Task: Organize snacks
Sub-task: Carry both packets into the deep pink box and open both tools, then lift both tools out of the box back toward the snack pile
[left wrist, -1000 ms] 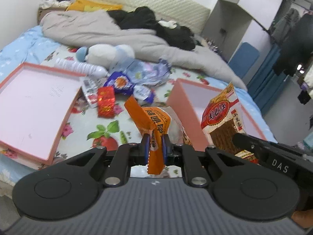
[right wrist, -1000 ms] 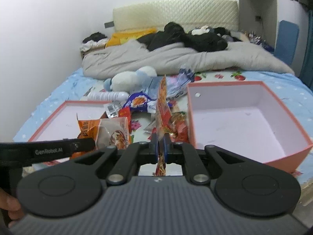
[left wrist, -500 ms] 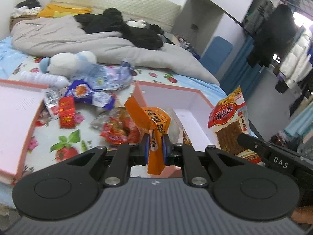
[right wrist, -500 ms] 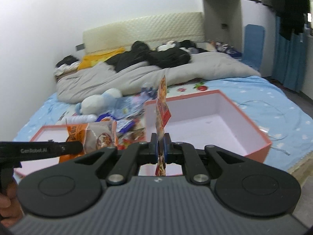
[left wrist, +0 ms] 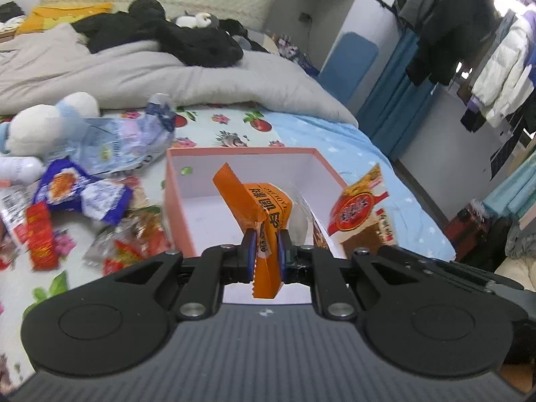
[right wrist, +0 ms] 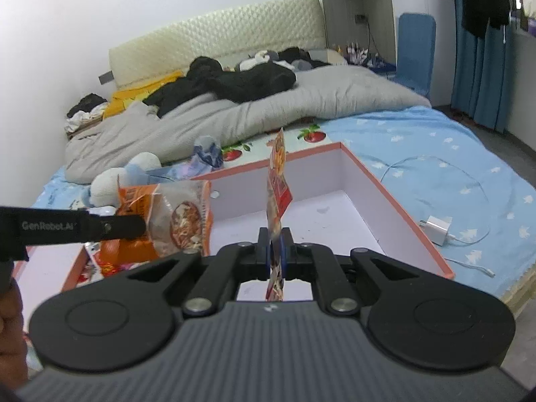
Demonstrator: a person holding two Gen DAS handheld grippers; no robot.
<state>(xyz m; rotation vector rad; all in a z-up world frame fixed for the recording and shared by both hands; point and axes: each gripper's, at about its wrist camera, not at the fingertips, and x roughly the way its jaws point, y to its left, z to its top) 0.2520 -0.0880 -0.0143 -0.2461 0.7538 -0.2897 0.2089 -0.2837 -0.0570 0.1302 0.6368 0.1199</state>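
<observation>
Snacks are split between the two grippers and a loose heap on the bed [left wrist: 301, 124]. The left gripper [left wrist: 265, 251] has its fingers closed on the crimped end of an orange snack packet [left wrist: 264, 207], which hangs above the open salmon-pink box [left wrist: 177, 207] — over its near left part, clear of the white floor. The right gripper [right wrist: 275, 251] has its fingers pinched tight on a thin red-and-yellow snack packet [right wrist: 277, 187], seen edge-on in its own view and held upright above the same box [right wrist: 398, 207]; from the left wrist view this packet [left wrist: 360, 207] sits just beside the box's right wall. Left of the box lies the heap: a blue-and-white wrapper [left wrist: 80, 191], a small red packet [left wrist: 40, 234], crumpled red wrappers [left wrist: 134, 244] and a pale blue bag [left wrist: 127, 137]. Beyond the heap rests a white plush toy [left wrist: 50, 120]. A second pink tray [right wrist: 50, 268] lies left of the box. Right of the box, on the blue sheet, a white charger [right wrist: 435, 229] with its cable lies near the outer wall. A grey duvet [right wrist: 268, 107] is bunched behind the box.
</observation>
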